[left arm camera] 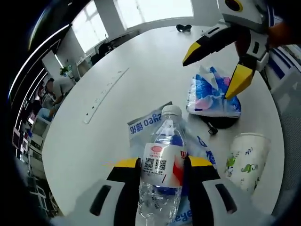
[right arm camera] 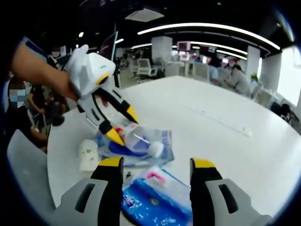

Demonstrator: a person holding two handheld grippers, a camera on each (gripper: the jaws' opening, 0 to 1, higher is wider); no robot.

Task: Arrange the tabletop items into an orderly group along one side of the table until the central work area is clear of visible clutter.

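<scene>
The left gripper point(left arm camera: 162, 165) is clamped on the water bottle point(left arm camera: 162, 160); swung carelessly, it could topple the paper cup point(left arm camera: 245, 160) beside it. The right gripper point(right arm camera: 157, 165), jaws apart, probably hovers above the tissue pack point(right arm camera: 155, 200).

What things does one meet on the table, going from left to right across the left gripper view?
Water bottle held by the left gripper → blue-and-white packet under the right gripper → paper cup.
</scene>
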